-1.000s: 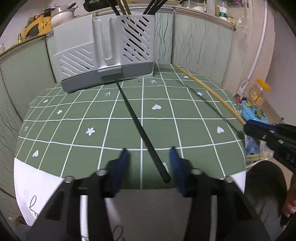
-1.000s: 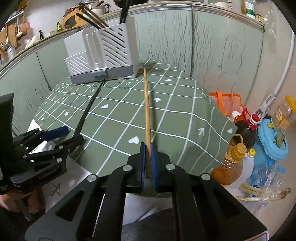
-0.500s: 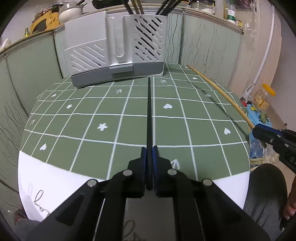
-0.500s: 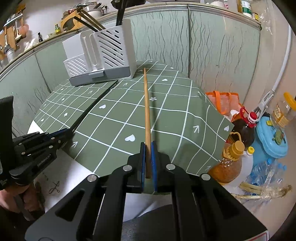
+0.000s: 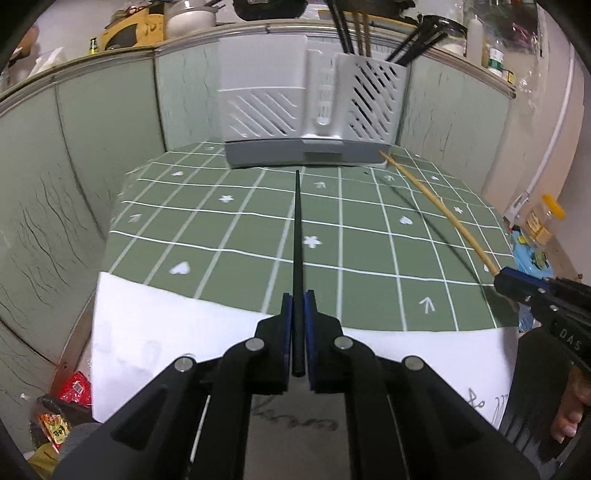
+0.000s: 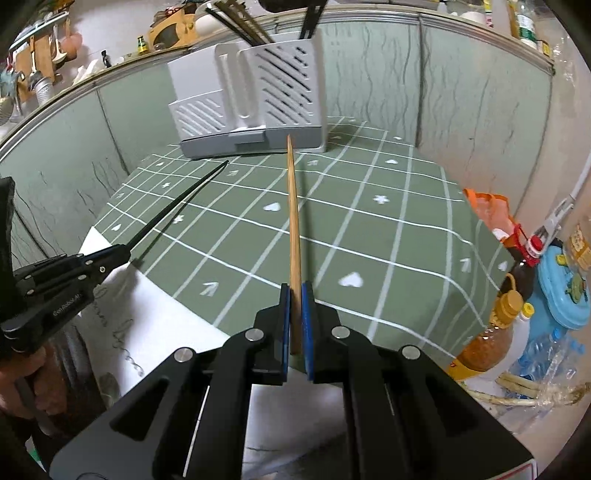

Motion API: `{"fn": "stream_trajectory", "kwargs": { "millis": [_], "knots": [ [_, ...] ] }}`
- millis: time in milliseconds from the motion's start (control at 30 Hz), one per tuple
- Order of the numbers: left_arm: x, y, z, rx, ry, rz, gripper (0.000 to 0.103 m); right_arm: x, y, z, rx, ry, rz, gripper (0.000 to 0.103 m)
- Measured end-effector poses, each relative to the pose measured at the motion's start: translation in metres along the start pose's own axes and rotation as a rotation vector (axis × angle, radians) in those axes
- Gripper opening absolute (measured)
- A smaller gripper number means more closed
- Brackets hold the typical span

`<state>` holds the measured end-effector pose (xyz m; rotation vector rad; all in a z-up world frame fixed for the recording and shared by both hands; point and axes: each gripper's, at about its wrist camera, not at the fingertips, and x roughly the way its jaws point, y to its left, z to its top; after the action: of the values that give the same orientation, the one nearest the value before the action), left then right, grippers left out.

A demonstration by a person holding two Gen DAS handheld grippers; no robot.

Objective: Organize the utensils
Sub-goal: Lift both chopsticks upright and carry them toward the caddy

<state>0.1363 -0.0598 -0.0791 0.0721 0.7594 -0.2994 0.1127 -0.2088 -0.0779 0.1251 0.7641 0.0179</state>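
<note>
In the left wrist view the utensil holder point(image 5: 310, 122) stands at the upper centre, at the far edge of the tablecloth point(image 5: 229, 236), with chopsticks point(image 5: 354, 33) standing in its right compartment. One chopstick point(image 5: 297, 258) runs up the middle of the frame toward the holder; another point(image 5: 439, 206) slants across the right half. Bottles point(image 6: 495, 332) crowd the right wrist view's lower right, off the table.

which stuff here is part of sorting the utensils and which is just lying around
Part of the job:
- black chopstick, held in the left tongs
- wooden chopstick, held in the right tongs
- grey utensil holder, with chopsticks already standing in it

Just lying about:
- oil bottles
- blue container
- orange bag
- snack packets
</note>
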Motion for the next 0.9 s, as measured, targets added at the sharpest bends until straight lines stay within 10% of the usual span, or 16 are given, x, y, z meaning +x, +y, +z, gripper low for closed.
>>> {"fn": "stream_trajectory", "kwargs": {
  "millis": [900],
  "knots": [
    [-0.072,0.015,0.062,0.011,-0.129,-0.032,0.008,-0.071,0.011,0.063,-0.038,-0.152,0.013,0.006]
  ]
}}
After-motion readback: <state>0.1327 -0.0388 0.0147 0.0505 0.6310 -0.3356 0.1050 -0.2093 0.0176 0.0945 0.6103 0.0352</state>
